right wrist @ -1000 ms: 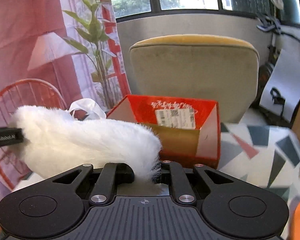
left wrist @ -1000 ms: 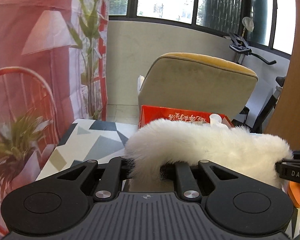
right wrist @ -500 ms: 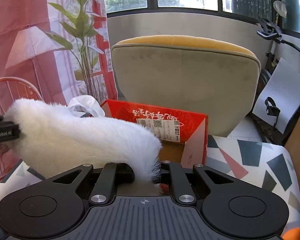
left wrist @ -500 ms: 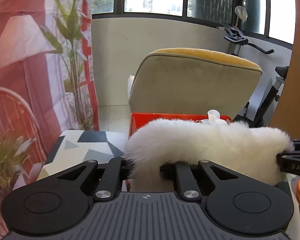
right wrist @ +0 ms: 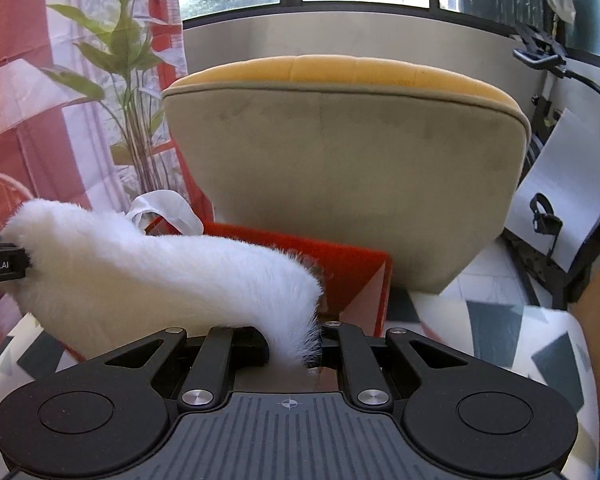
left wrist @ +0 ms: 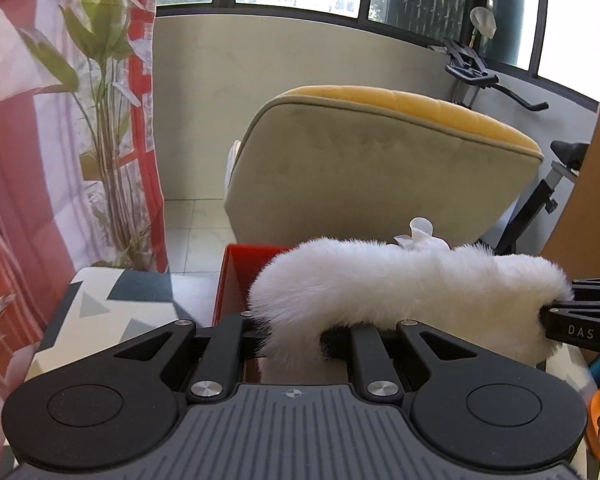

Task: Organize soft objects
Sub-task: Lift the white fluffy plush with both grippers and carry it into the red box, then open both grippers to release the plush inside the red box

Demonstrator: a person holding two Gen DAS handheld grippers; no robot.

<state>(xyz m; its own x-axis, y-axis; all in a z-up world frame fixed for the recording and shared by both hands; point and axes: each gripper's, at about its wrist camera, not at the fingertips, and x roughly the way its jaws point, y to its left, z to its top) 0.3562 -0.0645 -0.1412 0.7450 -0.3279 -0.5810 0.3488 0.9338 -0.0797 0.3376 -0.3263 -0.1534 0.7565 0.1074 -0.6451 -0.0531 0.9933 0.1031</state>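
Note:
A long white furry soft piece (left wrist: 400, 284) hangs stretched between both grippers, above a red cardboard box (left wrist: 236, 276). My left gripper (left wrist: 296, 340) is shut on its left end; the other gripper's black finger (left wrist: 580, 320) clamps its right end. In the right wrist view my right gripper (right wrist: 292, 354) is shut on the fur's right end (right wrist: 160, 276), and the left gripper's finger (right wrist: 0, 266) holds the far end. The red box (right wrist: 352, 276) lies behind and under the fur. A white ribbon loop (right wrist: 164, 210) sticks up behind the fur. The fingertips are hidden in fur.
The box stands on a table with a grey, black and white geometric cloth (right wrist: 500, 328). A beige chair with a yellow cushion (left wrist: 380, 168) stands just behind. A plant (left wrist: 100, 120) and red-white curtain are left; an exercise bike (left wrist: 540, 184) is right.
Both grippers have carried the fur toward and over the red box and sunk lower; the box's inside and label are now covered by the fur.

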